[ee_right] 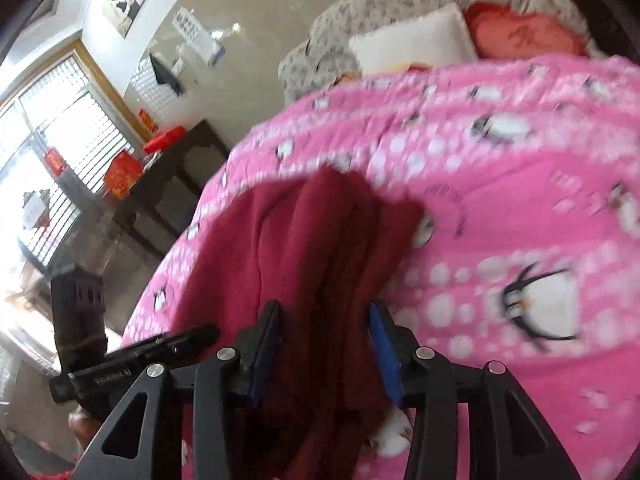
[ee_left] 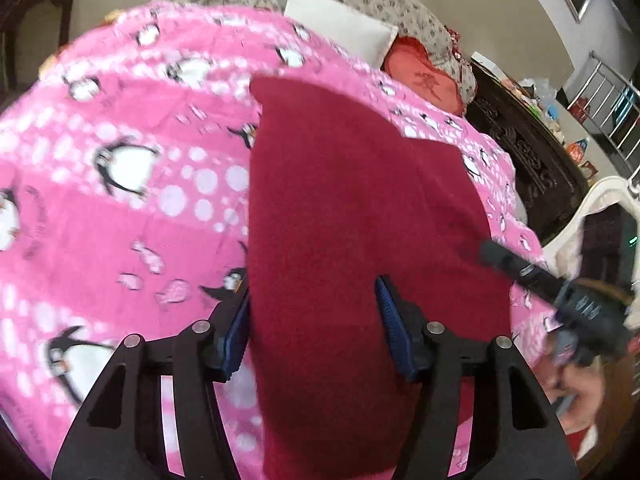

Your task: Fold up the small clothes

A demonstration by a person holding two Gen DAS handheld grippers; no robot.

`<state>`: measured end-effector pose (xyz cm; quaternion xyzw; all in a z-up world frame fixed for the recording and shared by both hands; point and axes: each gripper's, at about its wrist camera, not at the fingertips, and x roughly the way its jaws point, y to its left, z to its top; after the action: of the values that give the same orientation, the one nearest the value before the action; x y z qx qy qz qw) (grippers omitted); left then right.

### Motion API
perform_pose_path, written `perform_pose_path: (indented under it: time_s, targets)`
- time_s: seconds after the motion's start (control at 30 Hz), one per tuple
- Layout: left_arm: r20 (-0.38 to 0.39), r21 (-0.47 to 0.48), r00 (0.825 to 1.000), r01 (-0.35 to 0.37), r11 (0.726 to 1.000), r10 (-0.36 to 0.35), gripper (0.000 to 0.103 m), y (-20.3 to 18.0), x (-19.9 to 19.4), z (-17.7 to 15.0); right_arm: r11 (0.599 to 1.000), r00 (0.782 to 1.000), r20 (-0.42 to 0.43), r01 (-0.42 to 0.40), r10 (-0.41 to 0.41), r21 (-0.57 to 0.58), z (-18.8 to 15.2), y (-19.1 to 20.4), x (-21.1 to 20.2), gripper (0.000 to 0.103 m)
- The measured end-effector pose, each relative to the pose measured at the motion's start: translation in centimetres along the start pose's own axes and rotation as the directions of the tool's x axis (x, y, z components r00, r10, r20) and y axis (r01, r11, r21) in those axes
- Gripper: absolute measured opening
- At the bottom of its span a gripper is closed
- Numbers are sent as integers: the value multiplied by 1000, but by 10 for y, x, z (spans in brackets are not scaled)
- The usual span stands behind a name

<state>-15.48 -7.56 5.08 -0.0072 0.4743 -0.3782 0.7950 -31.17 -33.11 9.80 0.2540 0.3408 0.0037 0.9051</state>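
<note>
A dark red fleece garment [ee_left: 340,184] lies stretched over a pink penguin-print blanket [ee_left: 120,200]. My left gripper [ee_left: 312,324] is shut on its near edge, and the cloth fills the gap between the blue pads. In the right wrist view the same garment [ee_right: 312,232] hangs in bunched folds, with my right gripper [ee_right: 324,328] shut on it. The right gripper's body [ee_left: 560,292] shows at the right of the left wrist view. The left gripper's body [ee_right: 140,356] shows low on the left of the right wrist view. Both pictures are blurred.
The blanket [ee_right: 500,208] covers a bed. A white pillow [ee_left: 340,28] and a red cushion [ee_left: 424,76] lie at its far end against a floral quilt. Dark carved wooden furniture [ee_left: 528,160] stands beside the bed. A dark table [ee_right: 172,184] with red boxes stands near the window.
</note>
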Motion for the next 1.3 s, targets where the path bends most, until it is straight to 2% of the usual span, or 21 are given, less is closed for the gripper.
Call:
perform_pose_path:
  time_s: [0.1, 0.2, 0.33, 0.37, 0.4, 0.43, 0.47, 0.5, 0.53, 0.6, 0.67, 0.73, 0.8, 0.87, 0.97, 1.0, 1.07, 1.17, 1.3]
  targets:
    - [85, 57, 994, -75, 996, 70, 59, -9, -24, 1, 995, 998, 64, 0, 6, -98, 17, 21, -24, 43]
    - [149, 101, 985, -109, 989, 93, 61, -19, -40, 1, 982, 998, 45, -40, 49, -185, 29, 42, -14, 43]
    - [121, 117, 988, -108, 987, 93, 61, -29, -26, -2, 977, 998, -18, -60, 57, -207, 34, 52, 29, 43]
    - [103, 122, 990, -111, 986, 99, 61, -30, -20, -3, 976, 998, -47, -56, 47, -209, 34, 51, 43, 42]
    - [90, 133, 989, -131, 982, 120, 61, -32, -11, -5, 974, 996, -86, -14, -5, -226, 32, 47, 62, 42]
    - [98, 146, 984, -159, 976, 146, 61, -35, -8, -7, 969, 994, -102, 19, -45, -246, 27, 41, 70, 39]
    - [111, 164, 979, -188, 968, 171, 61, -37, -5, -10, 959, 988, -115, 65, -99, -274, 24, 34, 79, 29]
    - [126, 191, 974, -212, 958, 190, 62, -41, -3, -15, 958, 984, -120, 92, -128, -272, 22, 22, 89, 23]
    - [132, 208, 972, -218, 953, 194, 64, -43, -1, -16, 967, 986, -124, 75, -108, -245, 22, 13, 89, 20]
    - [147, 241, 964, -250, 938, 220, 68, -49, 5, -19, 986, 992, -126, 9, -31, -169, 25, 0, 84, 20]
    - [147, 253, 961, -264, 931, 233, 70, -50, 8, -18, 981, 993, -112, 15, -38, -195, 26, 7, 69, 20]
    - [140, 234, 962, -260, 937, 232, 70, -47, 8, -16, 976, 994, -98, 18, -40, -218, 25, 19, 54, 22]
    - [133, 209, 966, -246, 946, 222, 70, -42, 7, -15, 971, 996, -91, -37, 16, -235, 19, 35, 34, 22]
    - [128, 195, 968, -239, 951, 217, 70, -41, 5, -16, 964, 995, -98, -57, 32, -261, 13, 46, 25, 23]
    - [131, 188, 967, -242, 952, 220, 70, -41, 4, -18, 943, 990, -138, -22, -26, -332, -16, 56, 20, 23]
    - [132, 189, 966, -245, 951, 223, 70, -42, 4, -19, 935, 988, -144, 9, -64, -354, -25, 55, 23, 23]
    - [138, 192, 965, -248, 950, 224, 72, -42, 3, -20, 930, 986, -143, 30, -88, -366, -39, 48, 27, 23]
    - [148, 187, 961, -260, 947, 235, 72, -43, 3, -23, 956, 991, -123, 8, -46, -293, -39, 37, 24, 23]
    - [161, 151, 959, -259, 954, 235, 72, -41, -2, -25, 967, 994, -107, -7, -21, -254, -35, 41, 7, 23]
